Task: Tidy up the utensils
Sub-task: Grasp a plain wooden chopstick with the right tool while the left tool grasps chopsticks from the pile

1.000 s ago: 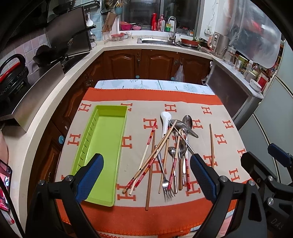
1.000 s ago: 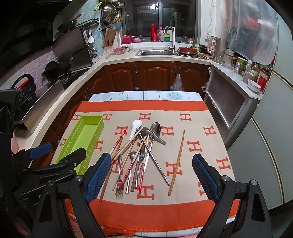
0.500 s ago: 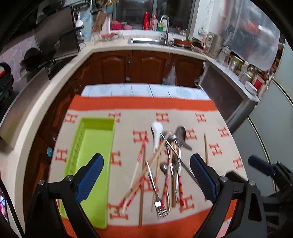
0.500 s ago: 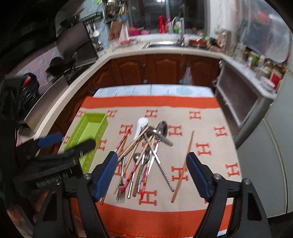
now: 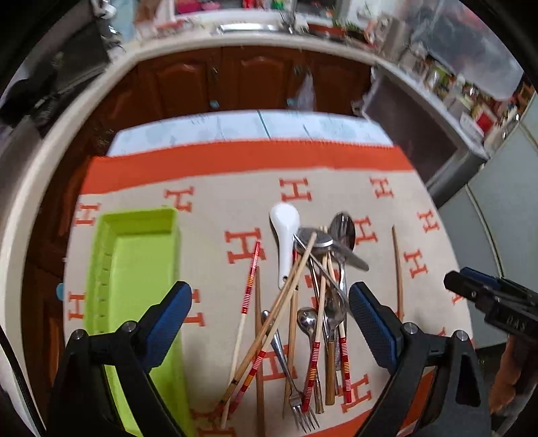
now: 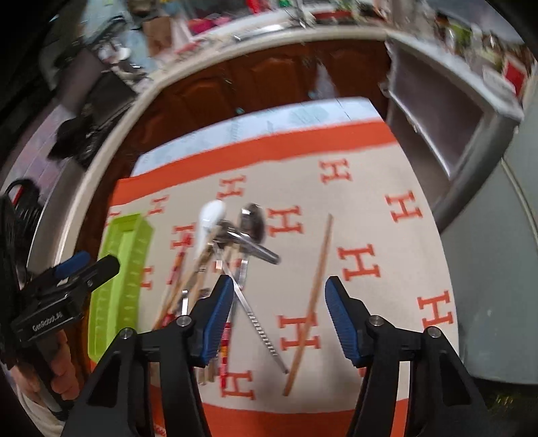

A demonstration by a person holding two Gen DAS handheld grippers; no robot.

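The lone chopstick [image 6: 311, 295] lies between the right gripper [image 6: 277, 316] blades, its long axis running from 7 to 1 o'clock. Those jaws, just closing, hold nothing. The left gripper [image 5: 269, 329], wide apart and empty, straddles the pile [image 5: 312, 302]; the tray [image 5: 134, 285] lies at its 10 o'clock.

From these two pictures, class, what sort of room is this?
Most likely a home kitchen: wooden cabinets under a curved counter, a sink at the back, and a cloth-covered table holding utensils.

Bare cloth [image 6: 386, 235] lies clear around the lone chopstick [image 6: 311, 299]; piled utensils [image 5: 312, 302] crowd its left.
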